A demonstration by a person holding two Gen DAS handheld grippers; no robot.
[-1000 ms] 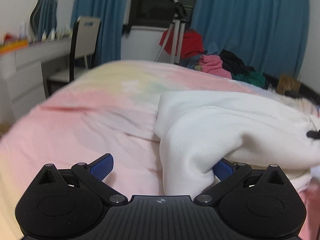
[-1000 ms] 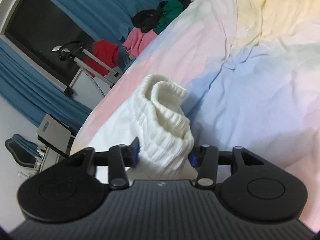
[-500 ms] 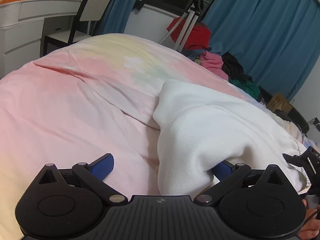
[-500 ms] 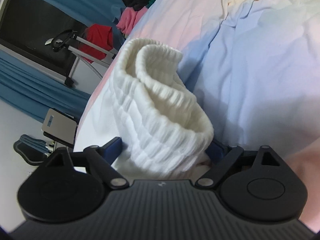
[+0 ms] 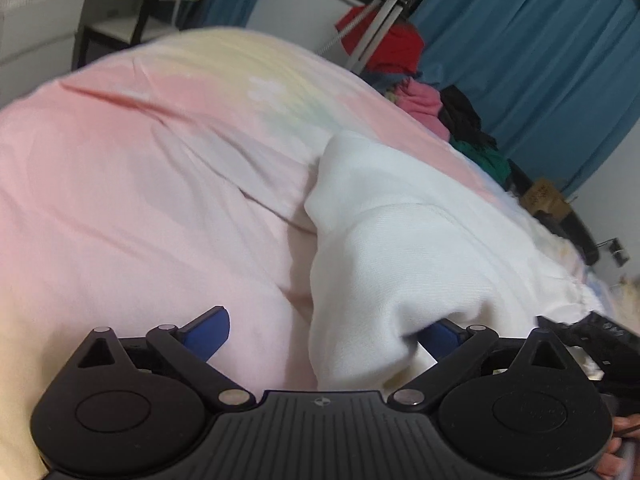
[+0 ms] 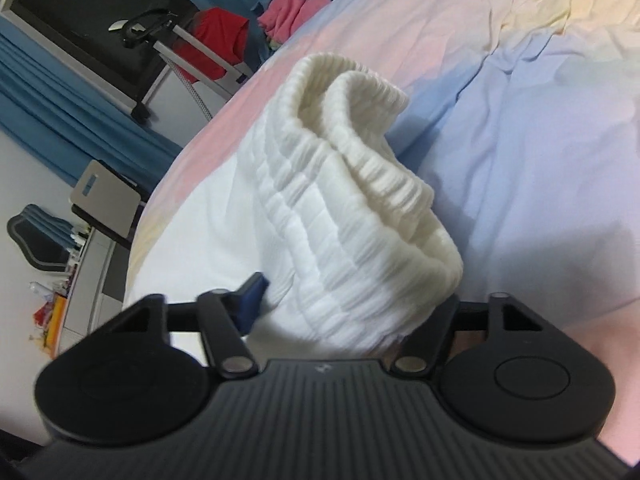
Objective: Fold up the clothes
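Right wrist view: your right tongs (image 6: 344, 304) are closing again around the ribbed waistband of the white knit garment (image 6: 360, 216) on the pastel bed sheet (image 6: 540, 140), after springing wide. Regrip, likely. Left tongs (image 5: 320, 330) unchanged, gaping, cloth draped over one pad only.

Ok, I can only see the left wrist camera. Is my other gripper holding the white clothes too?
Observer: Yes. The right gripper is closing its jaws with the white garment bunched between them.
Operator: Which bit of it?
Observer: The ribbed band, curled over double.
Operator: And what's beside it?
Observer: A pale blue patch of the bedsheet, on the side away from the window.
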